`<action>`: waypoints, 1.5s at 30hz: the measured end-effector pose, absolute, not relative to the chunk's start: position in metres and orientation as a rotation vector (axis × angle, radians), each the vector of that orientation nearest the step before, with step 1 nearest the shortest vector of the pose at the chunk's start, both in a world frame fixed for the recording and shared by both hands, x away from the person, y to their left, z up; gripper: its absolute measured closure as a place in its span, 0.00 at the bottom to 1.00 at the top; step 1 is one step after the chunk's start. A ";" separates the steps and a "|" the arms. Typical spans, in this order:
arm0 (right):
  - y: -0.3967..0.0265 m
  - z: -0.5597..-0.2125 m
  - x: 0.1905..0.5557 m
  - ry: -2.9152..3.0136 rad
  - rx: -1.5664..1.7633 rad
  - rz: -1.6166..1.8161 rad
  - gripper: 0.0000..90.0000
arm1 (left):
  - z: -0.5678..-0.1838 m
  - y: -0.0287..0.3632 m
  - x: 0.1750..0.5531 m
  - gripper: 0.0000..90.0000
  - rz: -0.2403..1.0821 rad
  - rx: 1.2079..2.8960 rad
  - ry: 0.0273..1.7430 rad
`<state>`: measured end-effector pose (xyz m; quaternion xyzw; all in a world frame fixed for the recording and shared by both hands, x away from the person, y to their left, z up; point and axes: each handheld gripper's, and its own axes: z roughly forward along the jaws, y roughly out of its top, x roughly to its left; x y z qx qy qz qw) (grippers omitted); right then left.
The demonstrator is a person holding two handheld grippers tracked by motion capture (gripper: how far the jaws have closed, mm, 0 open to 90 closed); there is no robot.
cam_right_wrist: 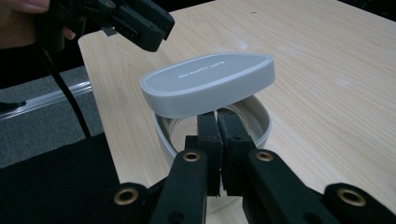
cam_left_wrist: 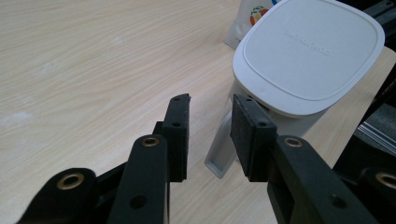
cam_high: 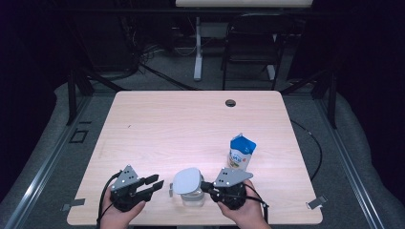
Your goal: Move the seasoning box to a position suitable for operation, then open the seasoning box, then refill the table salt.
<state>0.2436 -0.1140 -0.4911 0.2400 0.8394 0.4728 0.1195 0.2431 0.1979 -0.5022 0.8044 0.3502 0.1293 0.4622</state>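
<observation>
A clear container (cam_high: 193,196) with a rounded-square grey-white lid (cam_high: 186,180) stands near the front edge of the tabletop (cam_high: 162,124). The lid is tilted up on one side, and faint raised lettering runs across its top. The right tongs (cam_right_wrist: 218,122) are clenched on the container's rim, under the raised edge of the lid. The left tongs (cam_high: 156,183) lie just beside the container, released, with nothing between their pads. A blue-and-white carton (cam_high: 241,151) stands behind.
</observation>
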 end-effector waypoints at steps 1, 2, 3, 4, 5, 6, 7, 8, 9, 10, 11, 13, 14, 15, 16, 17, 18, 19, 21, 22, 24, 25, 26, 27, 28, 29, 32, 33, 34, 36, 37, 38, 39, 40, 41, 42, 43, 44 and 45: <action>-0.114 -0.490 0.244 2.456 0.706 1.381 0.99 | -0.502 0.198 0.243 0.74 0.319 1.981 0.860; -0.113 -0.490 0.245 2.456 0.709 1.386 0.99 | -0.502 0.199 0.244 0.74 0.317 1.983 0.860; -0.113 -0.489 0.246 2.456 0.710 1.391 0.99 | -0.502 0.201 0.244 0.74 0.318 1.976 0.864; -0.111 -0.489 0.248 2.460 0.715 1.396 0.99 | -0.502 0.202 0.245 0.74 0.314 1.973 0.865; -0.110 -0.489 0.249 2.463 0.712 1.397 0.99 | -0.503 0.203 0.246 0.74 0.314 1.970 0.863; -0.107 -0.489 0.250 2.463 0.713 1.396 0.99 | -0.503 0.204 0.247 0.74 0.313 1.971 0.865; -0.105 -0.489 0.252 2.469 0.712 1.388 0.99 | -0.503 0.206 0.247 0.74 0.314 1.968 0.874; -0.104 -0.489 0.253 2.473 0.710 1.381 0.99 | -0.503 0.207 0.248 0.74 0.315 1.964 0.879; -0.103 -0.488 0.253 2.476 0.709 1.384 0.99 | -0.503 0.208 0.249 0.74 0.317 1.963 0.881; -0.101 -0.488 0.254 2.481 0.709 1.382 0.99 | -0.504 0.210 0.249 0.74 0.318 1.959 0.884; -0.099 -0.487 0.254 2.483 0.705 1.377 0.99 | -0.504 0.210 0.249 0.74 0.317 1.956 0.890; -0.097 -0.486 0.254 2.490 0.701 1.363 0.99 | -0.505 0.211 0.249 0.74 0.319 1.958 0.893; -0.097 -0.486 0.254 2.497 0.696 1.357 0.99 | -0.505 0.211 0.250 0.74 0.319 1.960 0.896; -0.096 -0.485 0.253 2.498 0.699 1.355 0.99 | -0.506 0.211 0.250 0.74 0.318 1.966 0.899; -0.096 -0.485 0.253 2.499 0.701 1.354 0.99 | -0.506 0.211 0.250 0.74 0.319 1.969 0.901; -0.095 -0.485 0.253 2.502 0.701 1.356 0.99 | -0.507 0.211 0.250 0.74 0.318 1.970 0.902; -0.094 -0.485 0.252 2.503 0.703 1.353 0.99 | -0.507 0.211 0.250 0.74 0.317 1.968 0.902; -0.094 -0.485 0.253 2.509 0.698 1.350 0.99 | -0.507 0.211 0.250 0.74 0.317 1.970 0.902; -0.093 -0.483 0.253 2.513 0.693 1.351 0.99 | -0.508 0.211 0.250 0.73 0.314 1.963 0.906; -0.092 -0.483 0.253 2.512 0.693 1.357 0.99 | -0.508 0.211 0.249 0.72 0.313 1.958 0.913; -0.091 -0.481 0.254 2.509 0.693 1.371 0.99 | -0.507 0.213 0.250 0.71 0.318 1.957 0.920; -0.090 -0.479 0.254 2.512 0.688 1.363 0.99 | -0.507 0.214 0.250 0.70 0.319 1.951 0.927; -0.089 -0.479 0.254 2.509 0.688 1.370 0.99 | -0.508 0.215 0.250 0.70 0.324 1.950 0.926; -0.088 -0.478 0.254 2.511 0.685 1.368 0.98 | -0.507 0.216 0.250 0.70 0.325 1.951 0.932; -0.086 -0.477 0.254 2.513 0.679 1.368 0.98 | -0.508 0.216 0.250 0.70 0.324 1.938 0.941; -0.085 -0.476 0.253 2.512 0.675 1.370 0.98 | -0.507 0.217 0.250 0.69 0.324 1.941 0.939; -0.080 -0.473 0.253 2.517 0.665 1.362 0.98 | -0.508 0.219 0.252 0.66 0.316 1.930 0.945; -0.079 -0.473 0.253 2.518 0.664 1.362 0.98 | -0.509 0.219 0.252 0.66 0.317 1.932 0.946; -0.078 -0.472 0.253 2.519 0.660 1.361 0.98 | -0.509 0.219 0.253 0.66 0.316 1.933 0.951; -0.075 -0.471 0.254 2.521 0.650 1.364 0.98 | -0.510 0.221 0.253 0.66 0.317 1.938 0.954; -0.073 -0.471 0.254 2.523 0.649 1.363 0.98 | -0.510 0.221 0.253 0.65 0.316 1.935 0.955; -0.072 -0.470 0.254 2.526 0.642 1.358 0.98 | -0.510 0.221 0.253 0.65 0.316 1.934 0.958; -0.072 -0.470 0.254 2.528 0.643 1.359 0.98 | -0.511 0.222 0.253 0.64 0.316 1.932 0.962; -0.071 -0.469 0.254 2.526 0.641 1.358 0.98 | -0.511 0.222 0.254 0.64 0.317 1.928 0.965; -0.070 -0.468 0.254 2.527 0.638 1.357 0.98 | -0.511 0.223 0.254 0.63 0.318 1.931 0.968; -0.070 -0.468 0.254 2.528 0.635 1.354 0.98 | -0.512 0.223 0.254 0.63 0.318 1.930 0.969; -0.069 -0.468 0.254 2.526 0.636 1.365 0.98 | -0.512 0.223 0.255 0.63 0.318 1.933 0.972; -0.069 -0.468 0.254 2.525 0.639 1.369 0.98 | -0.512 0.223 0.255 0.62 0.316 1.930 0.976; -0.068 -0.467 0.254 2.524 0.637 1.374 0.98 | -0.512 0.223 0.255 0.62 0.315 1.930 0.977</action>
